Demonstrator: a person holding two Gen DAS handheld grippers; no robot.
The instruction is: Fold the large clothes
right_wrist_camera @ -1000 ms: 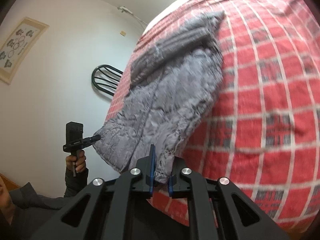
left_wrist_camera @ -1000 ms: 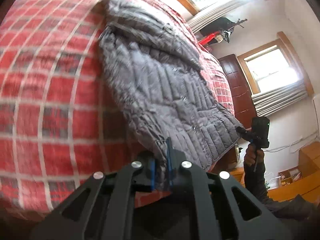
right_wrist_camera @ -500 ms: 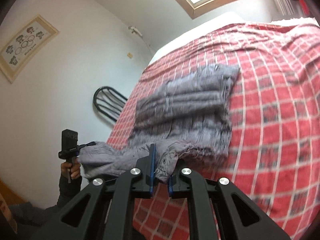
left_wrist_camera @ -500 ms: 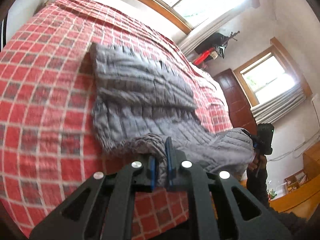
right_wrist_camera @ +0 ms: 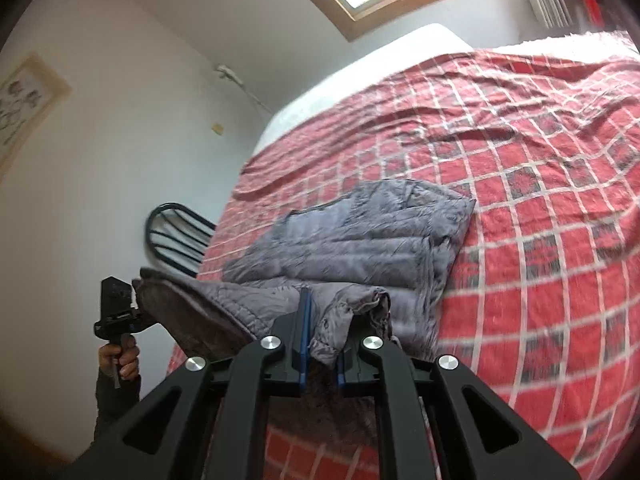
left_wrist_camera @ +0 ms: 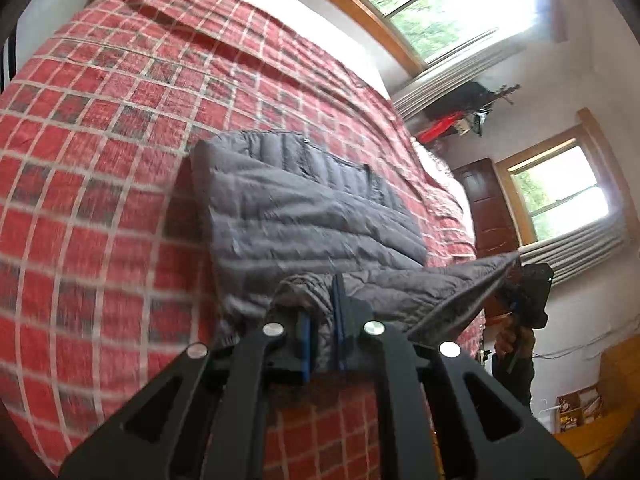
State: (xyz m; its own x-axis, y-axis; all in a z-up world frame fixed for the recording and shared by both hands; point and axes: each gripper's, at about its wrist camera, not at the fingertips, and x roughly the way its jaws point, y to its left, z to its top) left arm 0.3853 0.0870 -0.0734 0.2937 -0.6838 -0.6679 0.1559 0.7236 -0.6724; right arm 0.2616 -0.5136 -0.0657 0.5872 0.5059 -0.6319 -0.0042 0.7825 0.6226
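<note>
The left gripper (left_wrist_camera: 322, 332) is clamped on one near corner of a grey quilted jacket (left_wrist_camera: 304, 216), a bunch of the fabric pinched between its blue-lined fingers (left_wrist_camera: 339, 320). The right gripper (right_wrist_camera: 322, 338) is likewise closed on the other near corner of the jacket (right_wrist_camera: 352, 240). Between the two, the near hem is lifted off the bed and stretched taut, sagging a little in the middle. Beyond the hem, the rest of the jacket lies partly folded and flat on the red checked bedspread (left_wrist_camera: 100, 160), near the bed's front edge. Farther off stand a black metal chair (right_wrist_camera: 176, 236) by the white wall and two wood-framed windows (left_wrist_camera: 560, 192).
</note>
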